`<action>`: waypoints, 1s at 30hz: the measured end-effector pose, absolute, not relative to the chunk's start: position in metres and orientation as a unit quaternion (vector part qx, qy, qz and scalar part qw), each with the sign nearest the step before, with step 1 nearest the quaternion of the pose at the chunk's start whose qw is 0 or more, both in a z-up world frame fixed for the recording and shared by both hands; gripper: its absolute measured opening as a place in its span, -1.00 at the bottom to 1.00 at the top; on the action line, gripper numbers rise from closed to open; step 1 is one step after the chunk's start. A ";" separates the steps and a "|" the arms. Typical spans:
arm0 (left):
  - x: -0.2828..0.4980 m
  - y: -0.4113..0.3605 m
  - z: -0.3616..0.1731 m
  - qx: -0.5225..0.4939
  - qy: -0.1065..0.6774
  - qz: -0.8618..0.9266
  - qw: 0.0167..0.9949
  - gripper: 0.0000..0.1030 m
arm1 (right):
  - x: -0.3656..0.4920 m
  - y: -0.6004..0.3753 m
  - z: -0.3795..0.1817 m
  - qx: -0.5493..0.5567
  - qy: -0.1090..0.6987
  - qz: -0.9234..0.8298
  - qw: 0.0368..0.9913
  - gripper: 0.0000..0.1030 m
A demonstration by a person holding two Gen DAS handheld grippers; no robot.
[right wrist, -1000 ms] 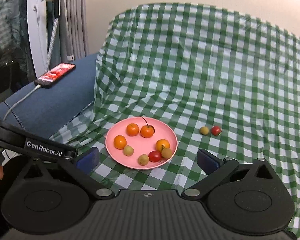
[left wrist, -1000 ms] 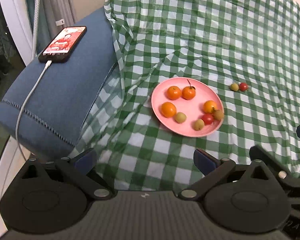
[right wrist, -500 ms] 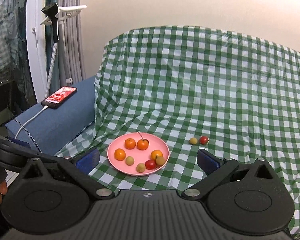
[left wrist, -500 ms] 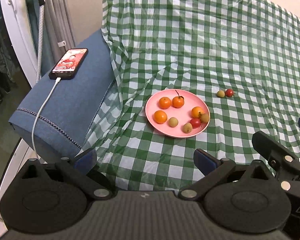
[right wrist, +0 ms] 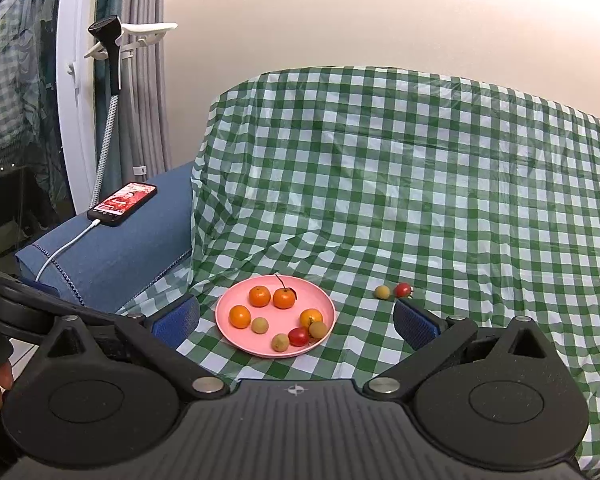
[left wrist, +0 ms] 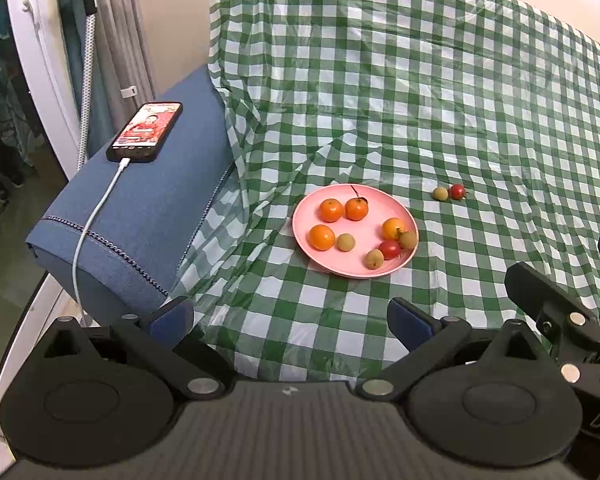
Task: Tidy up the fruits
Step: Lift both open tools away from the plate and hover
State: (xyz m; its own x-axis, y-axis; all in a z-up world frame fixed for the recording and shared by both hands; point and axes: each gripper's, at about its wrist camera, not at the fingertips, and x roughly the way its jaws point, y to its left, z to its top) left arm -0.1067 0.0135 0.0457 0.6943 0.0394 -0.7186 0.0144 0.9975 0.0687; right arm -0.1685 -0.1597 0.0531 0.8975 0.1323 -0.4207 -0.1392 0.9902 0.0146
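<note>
A pink plate (left wrist: 364, 270) (right wrist: 228, 326) lies on the green checked cloth and holds several fruits: small oranges, yellow-green fruits and a red tomato (left wrist: 389, 249) (right wrist: 298, 336). A yellow-green fruit (left wrist: 440, 193) (right wrist: 381, 292) and a red tomato (left wrist: 457, 191) (right wrist: 403, 289) lie together on the cloth to the right of the plate. My left gripper (left wrist: 290, 320) is open and empty, well short of the plate. My right gripper (right wrist: 296, 322) is open and empty, also back from the plate.
A blue sofa arm (left wrist: 148, 216) (right wrist: 120, 248) on the left carries a phone (left wrist: 145, 130) (right wrist: 123, 203) on a white charging cable. A garment steamer hose and curtains stand behind it. The right gripper's body shows at the right edge of the left wrist view (left wrist: 560, 316).
Both grippers have pulled back and risen from the plate, so the plate and fruits look smaller and farther. The fruits have not moved. Both stay open.
</note>
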 end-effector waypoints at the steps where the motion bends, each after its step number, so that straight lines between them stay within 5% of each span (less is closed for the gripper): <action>1: -0.106 0.015 0.045 0.034 0.392 0.009 0.919 0.99 | -0.168 -0.158 0.053 -0.009 0.217 0.072 0.974 0.99; 30: -0.057 0.007 0.017 0.059 0.444 0.007 0.894 0.99 | -0.118 -0.159 0.026 0.004 0.269 0.073 0.960 0.98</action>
State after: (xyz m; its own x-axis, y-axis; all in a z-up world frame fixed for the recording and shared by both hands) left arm -0.0573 0.0069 0.0174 0.6050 0.0651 -0.7936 0.0395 0.9930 0.1117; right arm -0.1180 -0.1586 0.0264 0.8449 0.1424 -0.5156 -0.1384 0.9893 0.0466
